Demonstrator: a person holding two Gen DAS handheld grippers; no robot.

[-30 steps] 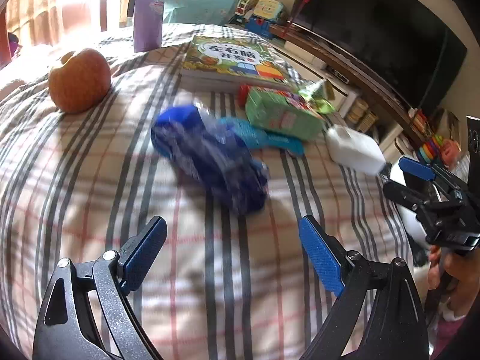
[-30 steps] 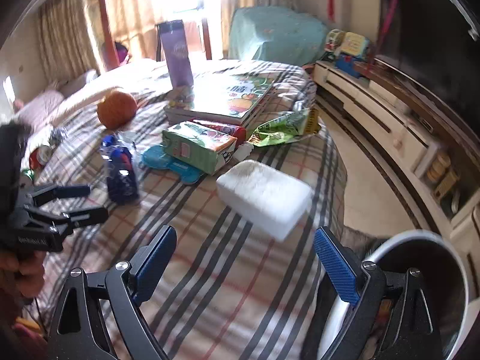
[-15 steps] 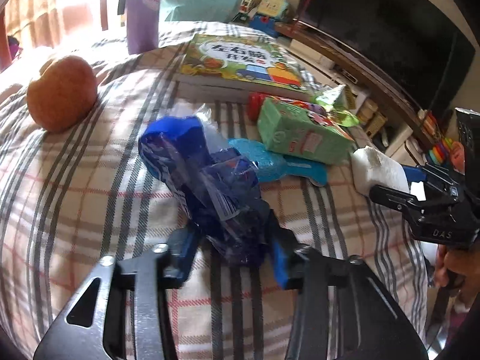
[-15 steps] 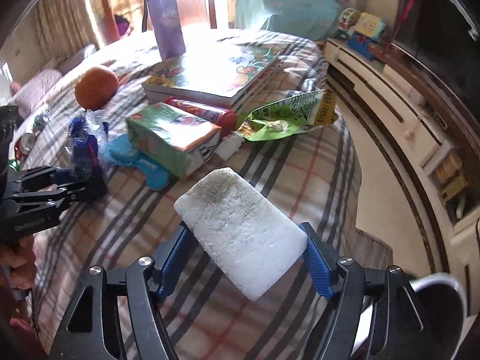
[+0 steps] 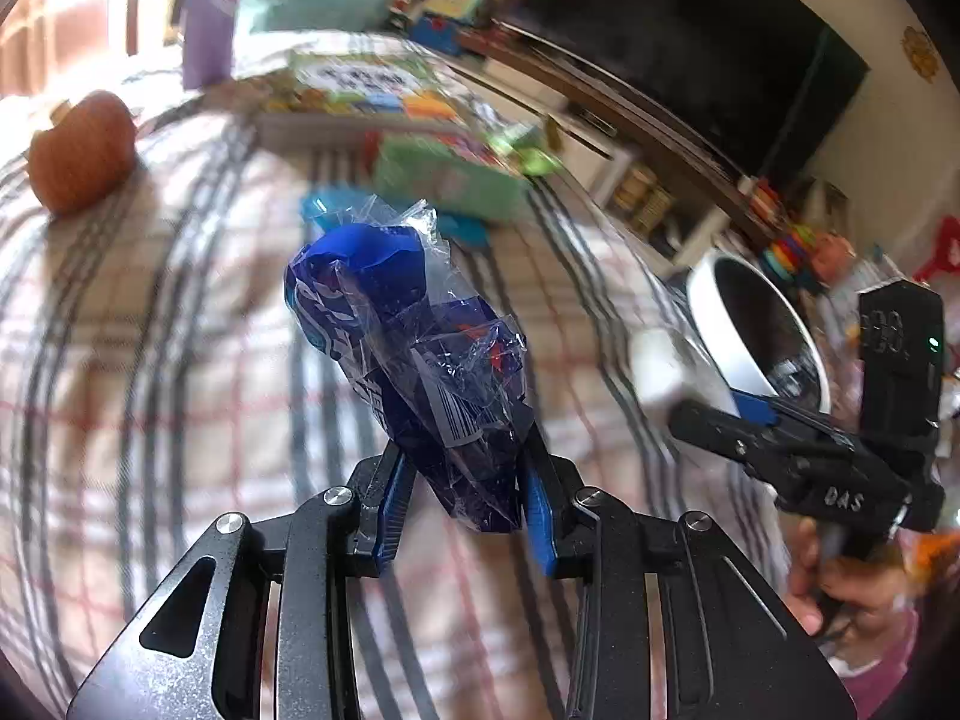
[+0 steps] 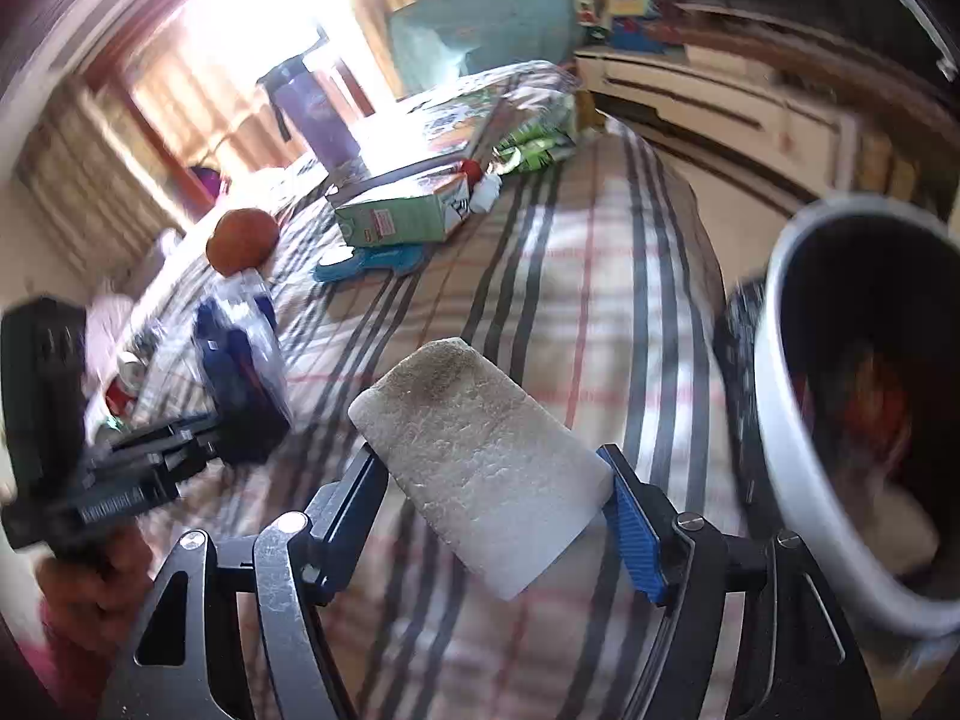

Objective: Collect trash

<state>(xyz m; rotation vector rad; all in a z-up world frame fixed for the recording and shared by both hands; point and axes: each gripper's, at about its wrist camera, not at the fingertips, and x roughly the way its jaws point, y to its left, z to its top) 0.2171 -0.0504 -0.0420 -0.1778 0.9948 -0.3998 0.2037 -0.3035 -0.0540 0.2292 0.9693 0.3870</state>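
A crumpled blue plastic wrapper (image 5: 408,330) hangs above the plaid bedspread (image 5: 150,360) between the blue pads of my left gripper (image 5: 465,468), whose jaws are closing and pressing on its lower end. My right gripper (image 6: 492,468) is shut on a white foam block (image 6: 474,438) and holds it clear of the bed. A white-rimmed trash bin (image 6: 774,420) with a dark inside stands just right of the block, off the bed's edge. In the left wrist view the bin (image 5: 708,324) sits behind the right gripper (image 5: 714,402). The right wrist view shows the wrapper (image 6: 240,372) at the left.
On the bed lie an apple (image 5: 81,150), a green carton (image 5: 444,174), a picture book (image 5: 372,84), a flat teal item (image 5: 324,204), a purple bottle (image 5: 207,30) and a green snack bag (image 6: 534,147). A low TV cabinet (image 5: 600,114) runs along the right.
Both grippers went from open to shut, the left on the blue wrapper, the right on the foam block. Both items are lifted off the bed, and the right gripper has rolled toward the bin.
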